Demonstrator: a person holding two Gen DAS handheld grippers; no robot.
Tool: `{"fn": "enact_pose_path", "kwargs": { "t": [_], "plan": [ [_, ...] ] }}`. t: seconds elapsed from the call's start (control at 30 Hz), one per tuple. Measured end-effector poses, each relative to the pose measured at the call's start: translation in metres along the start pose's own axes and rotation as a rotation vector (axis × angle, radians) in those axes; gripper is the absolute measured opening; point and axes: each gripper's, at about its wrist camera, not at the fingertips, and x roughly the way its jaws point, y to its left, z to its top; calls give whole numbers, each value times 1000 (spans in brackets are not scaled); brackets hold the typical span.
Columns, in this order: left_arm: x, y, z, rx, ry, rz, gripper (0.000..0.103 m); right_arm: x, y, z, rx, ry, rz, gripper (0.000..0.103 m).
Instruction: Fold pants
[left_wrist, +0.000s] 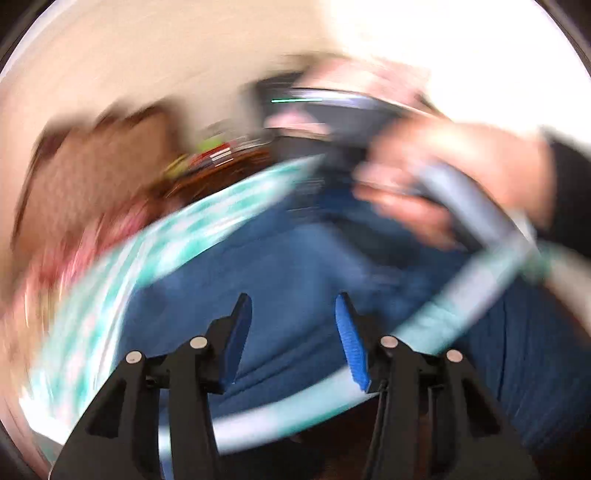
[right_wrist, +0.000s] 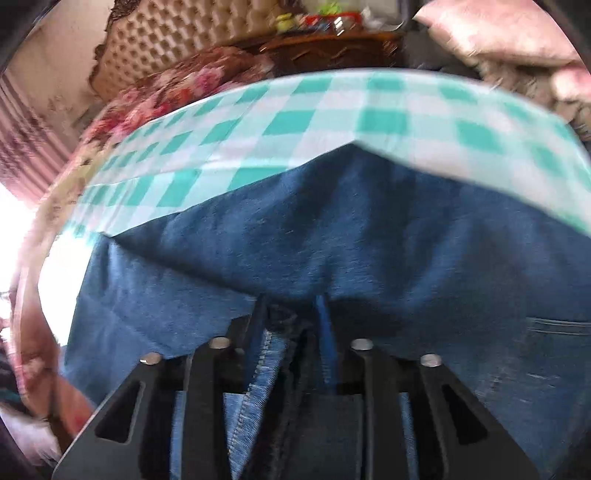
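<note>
Blue jeans lie spread on a green-and-white checked cloth. My right gripper points down into the denim with its fingertips sunk in the fabric. A stitched hem lies between the jaws against the left finger, and a dark gap separates it from the right pad. The left wrist view is badly blurred. In it my left gripper hangs open above the jeans with nothing between its blue pads. A person's hand grips a grey handle at the upper right.
A tufted headboard and a floral blanket lie beyond the checked cloth. A dark wooden nightstand with small items stands behind, and a pink pillow sits at the far right. The cloth's edge curves left of the jeans.
</note>
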Motion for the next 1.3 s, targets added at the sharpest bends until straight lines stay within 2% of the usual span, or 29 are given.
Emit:
{"fn": "enact_pose_path", "kwargs": {
  "t": [0.03, 0.07, 0.13, 0.17, 0.23, 0.37, 0.47, 0.6, 0.67, 0.73, 0.87, 0.93, 1.0, 1.07, 1.13, 1.17, 1.2, 1.23, 1.3],
  "plan": [
    [-6, 25, -6, -91, 7, 44, 39, -12, 2, -3, -6, -42, -37, 34],
    [-14, 59, -20, -190, 11, 140, 37, -28, 8, -9, -22, -95, -37, 34],
    [-23, 90, -44, -246, 19, 251, 45, -43, 22, -21, -56, -122, 11, 34],
    [-24, 105, -61, -273, 54, 286, 47, -47, 36, -30, -93, -126, 29, 34],
    [-22, 119, -78, -293, 84, 306, 47, -42, 63, -45, -179, -122, 42, 34],
    [-9, 121, -87, -188, 88, 374, 47, -21, 81, -58, -205, -77, -19, 33],
    [7, 104, -84, -31, 106, 401, 47, -3, 77, -65, -199, -6, -59, 33],
    [29, 95, -90, 86, 159, 434, 47, -3, 81, -71, -240, -21, -81, 34],
    [27, 90, -87, 126, 144, 453, 49, -2, 81, -71, -238, -15, -84, 34],
    [25, 93, -80, 120, 134, 455, 49, -3, 81, -73, -242, -16, -82, 34],
    [34, 89, -74, 227, 165, 500, 49, -3, 84, -72, -248, -14, -94, 34],
    [44, 86, -81, 340, 224, 558, 49, -2, 83, -72, -251, -9, -92, 34],
    [49, 89, -96, 456, 266, 578, 55, -1, 83, -71, -252, -5, -90, 34],
    [50, 85, -107, 591, 235, 590, 55, 0, 84, -71, -254, -6, -94, 34],
    [49, 83, -104, 610, 236, 579, 55, 0, 82, -71, -253, -8, -94, 34],
    [43, 84, -97, 569, 217, 531, 55, 0, 82, -71, -251, -8, -92, 34],
    [39, 86, -92, 527, 200, 497, 60, 0, 82, -71, -250, -9, -91, 34],
    [37, 90, -90, 498, 202, 484, 63, 0, 82, -72, -250, -10, -93, 34],
    [45, 102, -100, 524, 273, 522, 65, 0, 83, -72, -246, -9, -95, 34]
  ]
}}
